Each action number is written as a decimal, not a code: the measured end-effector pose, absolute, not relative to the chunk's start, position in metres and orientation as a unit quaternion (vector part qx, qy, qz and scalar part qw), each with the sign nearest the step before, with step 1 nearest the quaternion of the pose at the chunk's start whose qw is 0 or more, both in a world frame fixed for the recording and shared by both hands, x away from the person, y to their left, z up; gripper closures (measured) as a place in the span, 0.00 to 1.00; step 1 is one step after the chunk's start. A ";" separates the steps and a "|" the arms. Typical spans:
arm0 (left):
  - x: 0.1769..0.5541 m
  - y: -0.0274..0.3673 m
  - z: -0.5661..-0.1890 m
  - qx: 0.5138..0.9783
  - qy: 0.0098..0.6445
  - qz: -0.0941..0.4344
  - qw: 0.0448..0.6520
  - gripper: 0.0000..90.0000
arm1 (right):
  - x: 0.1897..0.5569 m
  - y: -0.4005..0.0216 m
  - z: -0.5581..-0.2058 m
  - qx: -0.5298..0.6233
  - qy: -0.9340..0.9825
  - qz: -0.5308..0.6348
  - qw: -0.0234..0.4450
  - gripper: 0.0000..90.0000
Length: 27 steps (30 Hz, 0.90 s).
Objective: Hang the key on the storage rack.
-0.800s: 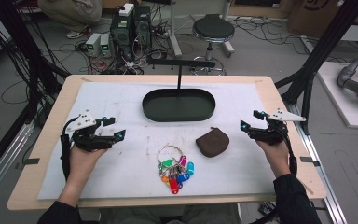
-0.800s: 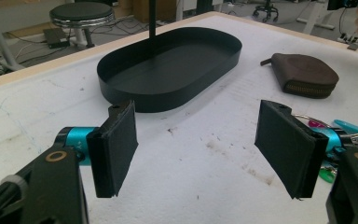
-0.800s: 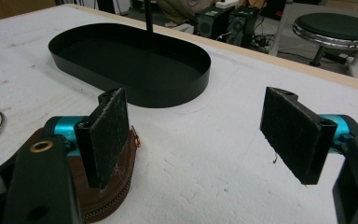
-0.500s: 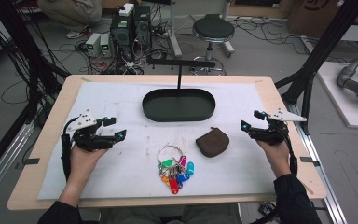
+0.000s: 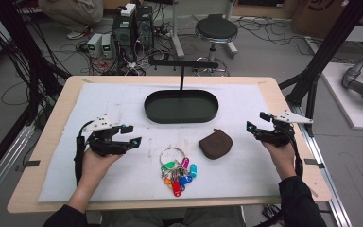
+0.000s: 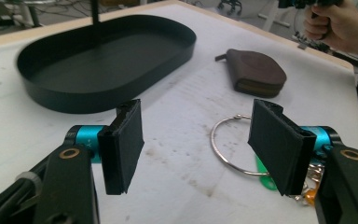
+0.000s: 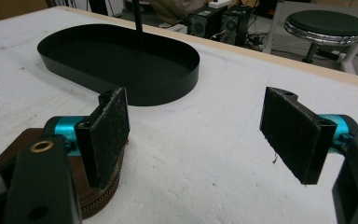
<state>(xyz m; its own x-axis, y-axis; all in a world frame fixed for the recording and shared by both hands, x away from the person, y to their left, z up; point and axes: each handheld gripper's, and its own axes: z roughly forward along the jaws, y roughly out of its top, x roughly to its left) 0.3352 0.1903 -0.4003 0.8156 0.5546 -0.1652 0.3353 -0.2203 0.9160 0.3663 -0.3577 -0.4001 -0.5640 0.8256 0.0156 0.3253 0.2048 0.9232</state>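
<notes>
Both grippers, left [image 5: 131,134] and right [image 5: 256,122], hover with fingers wide open, empty; key ring [image 5: 176,166] and brown pouch [image 5: 215,144] sit between them.

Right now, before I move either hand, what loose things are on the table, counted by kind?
Black oval tray: 1
Brown zip pouch: 1
Key ring with coloured tags: 1
Total: 3 things on the white mat. Both tongs are open and hold nothing.
</notes>
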 end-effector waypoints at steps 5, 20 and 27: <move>0.335 0.169 -0.404 0.786 0.282 0.085 0.543 0.43 | 0.366 -0.357 -0.400 0.390 0.735 0.494 0.253 0.27; 0.346 0.125 -0.422 0.820 0.288 0.073 0.488 0.59 | 0.367 -0.355 -0.401 0.386 0.739 0.490 0.254 0.28; 0.350 0.105 -0.436 0.845 0.308 0.072 0.431 0.72 | 0.367 -0.355 -0.401 0.386 0.740 0.489 0.253 0.28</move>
<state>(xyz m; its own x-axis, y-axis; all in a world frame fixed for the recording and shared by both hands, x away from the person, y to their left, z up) 0.3499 0.1049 -0.4362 0.8001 0.5826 -0.1430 0.4581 -0.4395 0.7726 0.3669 -0.3552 -0.4010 -0.5738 0.8190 0.0032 0.3237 0.2232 0.9195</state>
